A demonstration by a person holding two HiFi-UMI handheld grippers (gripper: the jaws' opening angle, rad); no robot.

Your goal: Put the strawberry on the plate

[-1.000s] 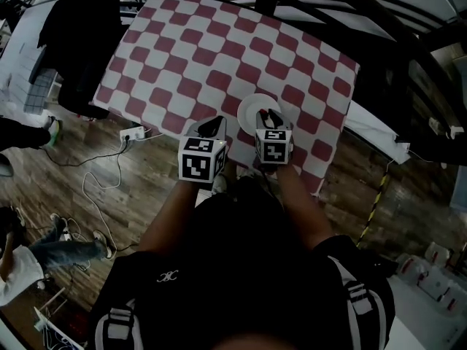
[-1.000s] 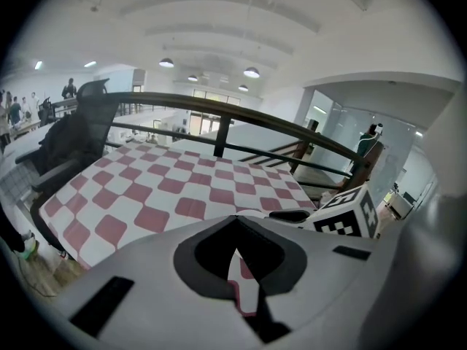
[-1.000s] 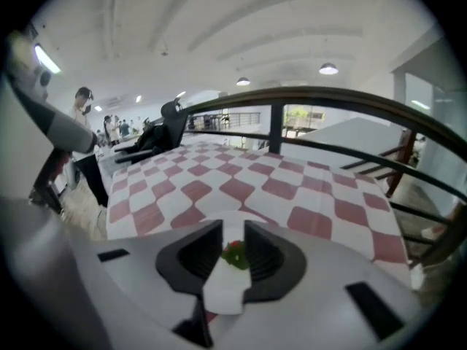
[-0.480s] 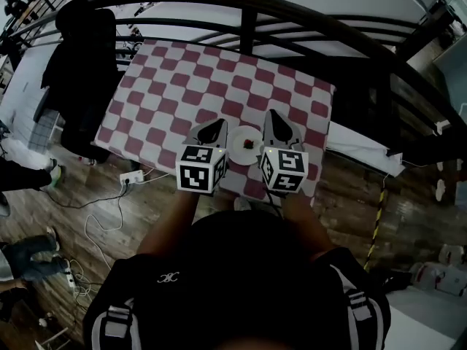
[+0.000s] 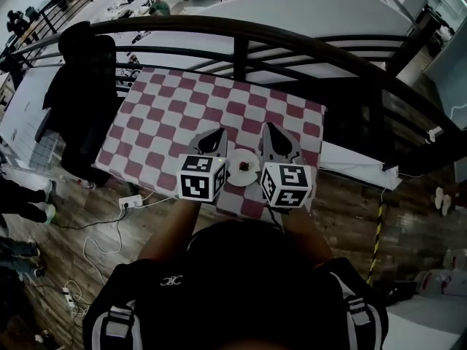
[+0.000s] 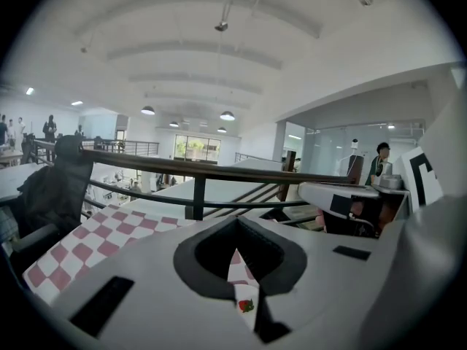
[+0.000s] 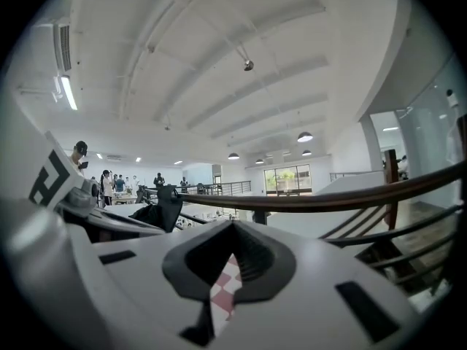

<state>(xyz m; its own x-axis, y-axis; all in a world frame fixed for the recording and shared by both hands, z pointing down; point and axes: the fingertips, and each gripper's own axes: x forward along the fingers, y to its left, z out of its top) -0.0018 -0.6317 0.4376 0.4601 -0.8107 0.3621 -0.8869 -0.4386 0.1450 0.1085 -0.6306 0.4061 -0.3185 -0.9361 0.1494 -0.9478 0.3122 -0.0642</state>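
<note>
Floor: wooden boards point(image 5: 95, 224) around the table, with a white power strip point(image 5: 130, 201) and its cable lying on them at the left.
Railing: a dark curved handrail point(image 5: 241, 35) runs along the far side of the table.
Table: covered by a red-and-white checked cloth point(image 5: 175, 115).
Jacket: a dark garment point(image 5: 84, 86) hangs just beside the table's left edge.
Left gripper point(image 6: 236, 232): held over the near part of the cloth, just left of the plate. Its jaws are drawn together, leaving only a thin slit, and grip nothing. Cloth, plate and berry show far below through the slit.
Right gripper point(image 7: 232, 228): held just right of the plate, level with the left one. Its jaws are closed all the way and hold nothing; only checked cloth shows through the slit.
Plate: small, round and white point(image 5: 235, 175), near the table's near edge, between the two grippers.
Strawberry: red point(image 5: 244, 166), lying on the plate, clear of both grippers.
</note>
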